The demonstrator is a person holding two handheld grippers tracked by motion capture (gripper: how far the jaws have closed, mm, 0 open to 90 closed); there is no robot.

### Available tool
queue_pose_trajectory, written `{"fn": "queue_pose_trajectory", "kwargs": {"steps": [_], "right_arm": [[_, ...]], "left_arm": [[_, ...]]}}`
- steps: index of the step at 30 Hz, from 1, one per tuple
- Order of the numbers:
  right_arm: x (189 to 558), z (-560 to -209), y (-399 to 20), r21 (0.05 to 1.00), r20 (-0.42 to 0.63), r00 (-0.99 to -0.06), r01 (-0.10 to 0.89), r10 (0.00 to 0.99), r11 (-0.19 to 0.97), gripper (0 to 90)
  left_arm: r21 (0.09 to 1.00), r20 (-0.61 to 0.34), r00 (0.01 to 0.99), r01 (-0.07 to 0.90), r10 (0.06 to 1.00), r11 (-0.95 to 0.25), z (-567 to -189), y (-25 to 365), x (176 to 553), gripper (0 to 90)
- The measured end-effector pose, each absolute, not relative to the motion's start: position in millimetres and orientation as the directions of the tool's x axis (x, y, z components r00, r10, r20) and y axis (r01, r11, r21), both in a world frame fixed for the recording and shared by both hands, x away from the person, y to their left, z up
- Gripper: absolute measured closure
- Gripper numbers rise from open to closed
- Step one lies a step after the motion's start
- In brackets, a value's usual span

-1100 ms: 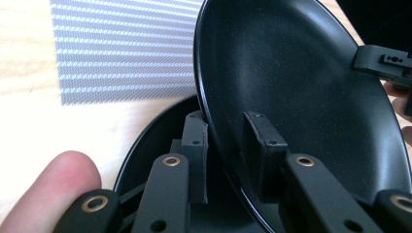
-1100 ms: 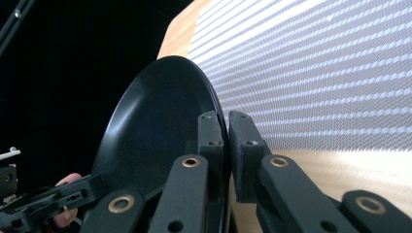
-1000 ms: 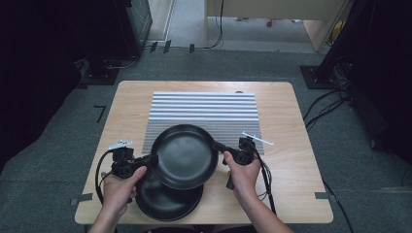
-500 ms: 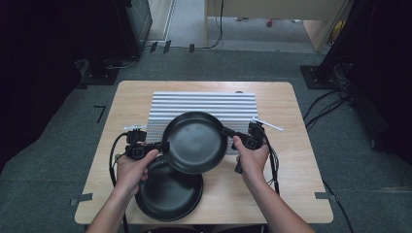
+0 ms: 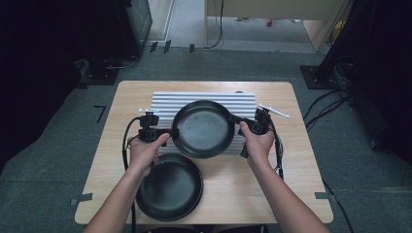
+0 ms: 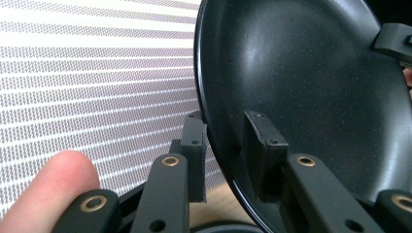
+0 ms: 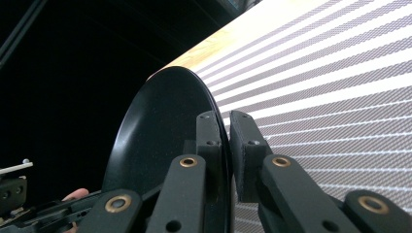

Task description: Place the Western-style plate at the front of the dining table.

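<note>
The upper black pan (image 5: 203, 129) was held clear of the table, level, over the near edge of the striped grey mat (image 5: 165, 104). It sat squarely between the two grippers, each clamped on an opposite point of its rim, so neither hand was nearer than the other. The line between the two grips ran across the table, left to right.

The left gripper (image 5: 167, 133) pinched the pan's left rim; in the left gripper view one pad (image 6: 265, 141) lay inside the bowl and the other against the outer wall, nearly together with only the thin rim between. The right gripper (image 5: 239, 121) pinched the right rim likewise; the right gripper view showed its pads (image 7: 247, 145) pressed on the edge of the pan (image 7: 160, 141).

A second black pan (image 5: 170, 187) rested on the wooden table (image 5: 301, 145) nearer the person, just below and left of the lifted one, apart from it.

In my judgement, setting the pan down calls for both hands lowering evenly.
</note>
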State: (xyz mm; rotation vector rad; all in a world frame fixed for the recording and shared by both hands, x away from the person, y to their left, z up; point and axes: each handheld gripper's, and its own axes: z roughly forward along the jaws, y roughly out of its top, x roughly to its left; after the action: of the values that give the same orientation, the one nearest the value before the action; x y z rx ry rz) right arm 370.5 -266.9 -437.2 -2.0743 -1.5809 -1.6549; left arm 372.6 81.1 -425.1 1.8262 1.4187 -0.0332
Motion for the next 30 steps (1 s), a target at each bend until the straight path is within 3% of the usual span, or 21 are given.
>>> {"fn": "queue_pose_trajectory", "kwargs": {"steps": [15, 30], "right_arm": [[412, -442, -269, 0.516, 0.729, -0.065, 0.707, 0.682, -0.484, 83.1], [443, -492, -271, 0.451, 0.734, 0.057, 0.704, 0.677, -0.548, 83.7]], "left_arm": [[0.496, -0.456, 0.310, 0.867, 0.834, -0.051, -439, 67, 430, 71.3], [0.454, -0.439, 0.243, 0.891, 0.865, -0.020, -462, 55, 471, 73.7]]}}
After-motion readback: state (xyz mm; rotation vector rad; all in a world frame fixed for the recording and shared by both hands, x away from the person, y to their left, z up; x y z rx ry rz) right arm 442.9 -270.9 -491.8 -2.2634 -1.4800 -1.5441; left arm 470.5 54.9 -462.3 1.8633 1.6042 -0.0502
